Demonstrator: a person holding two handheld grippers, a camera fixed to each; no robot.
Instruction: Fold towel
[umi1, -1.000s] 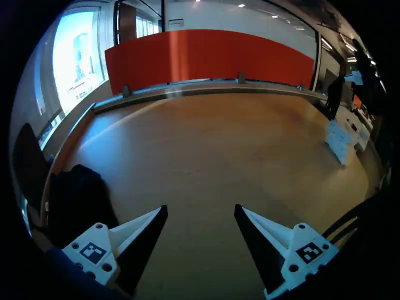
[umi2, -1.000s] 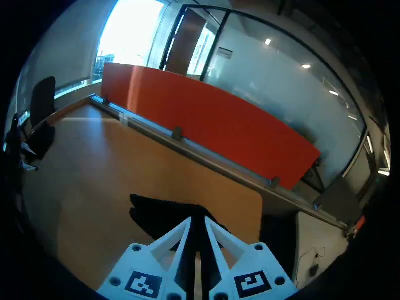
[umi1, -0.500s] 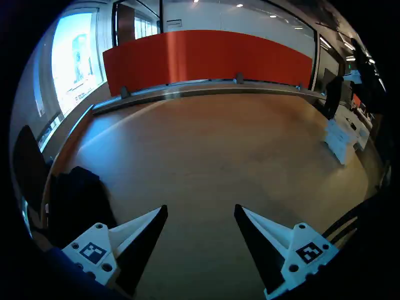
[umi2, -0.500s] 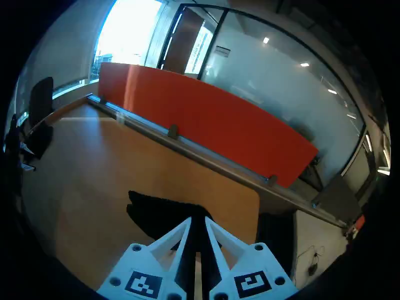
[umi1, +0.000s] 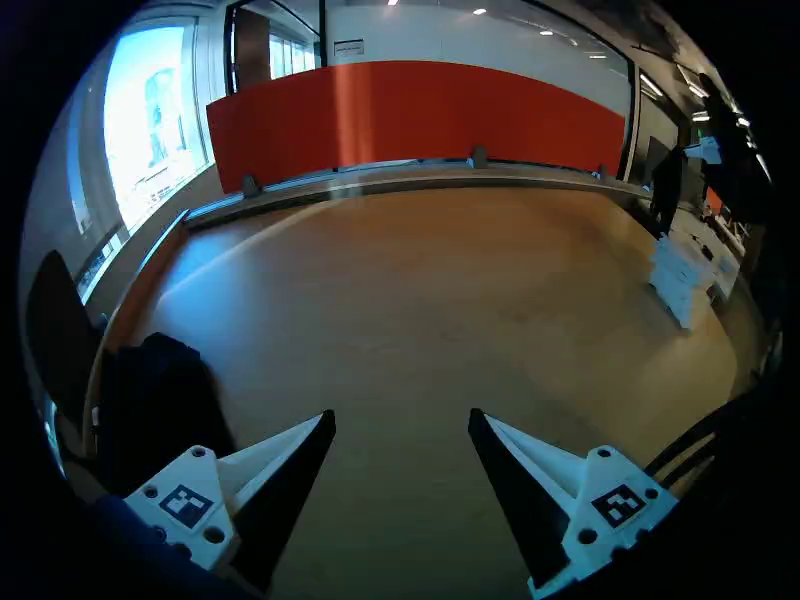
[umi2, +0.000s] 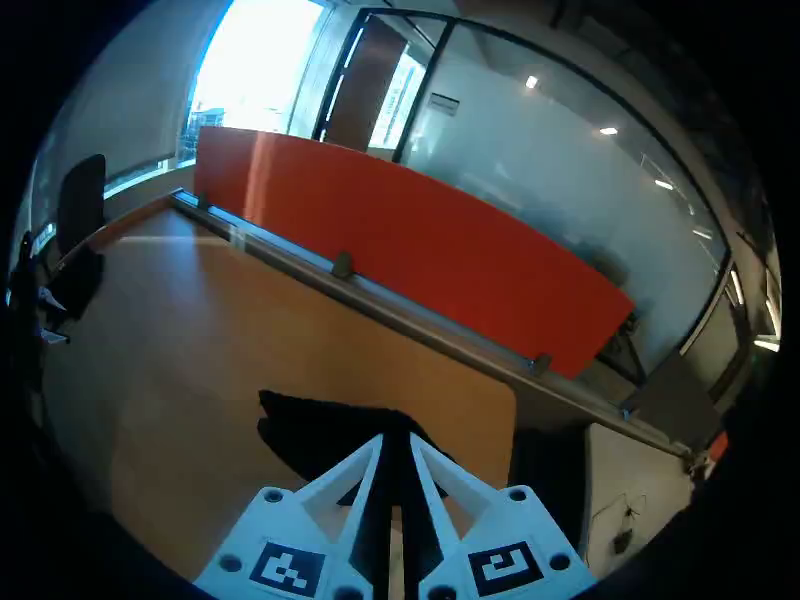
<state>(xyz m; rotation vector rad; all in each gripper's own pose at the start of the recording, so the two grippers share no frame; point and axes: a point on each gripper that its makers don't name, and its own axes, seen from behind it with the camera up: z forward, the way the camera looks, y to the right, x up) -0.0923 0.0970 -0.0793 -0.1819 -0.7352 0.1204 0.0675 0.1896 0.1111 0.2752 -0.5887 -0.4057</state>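
A black towel (umi2: 330, 435) lies partly on the wooden table (umi2: 200, 330) near its right end, with one edge drawn up between my right gripper's fingers. My right gripper (umi2: 397, 442) is shut on that edge, its white fingers nearly together. In the left gripper view my left gripper (umi1: 400, 418) hangs open above bare tabletop (umi1: 420, 290), holding nothing. Far right in that view, a dark hanging shape (umi1: 667, 190) sits under a small white object (umi1: 706, 150); I cannot tell if these are the towel and the other gripper.
An orange divider panel (umi1: 420, 110) on a grey rail runs along the table's far edge. A black chair with dark stuff on it (umi1: 150, 400) stands at the left end. A white stack (umi1: 682, 280) sits at the right end. Glass walls lie behind.
Barely anything differs. The right gripper view has drifted a little, and the towel's edge stays pinched. The left gripper hangs open as before.
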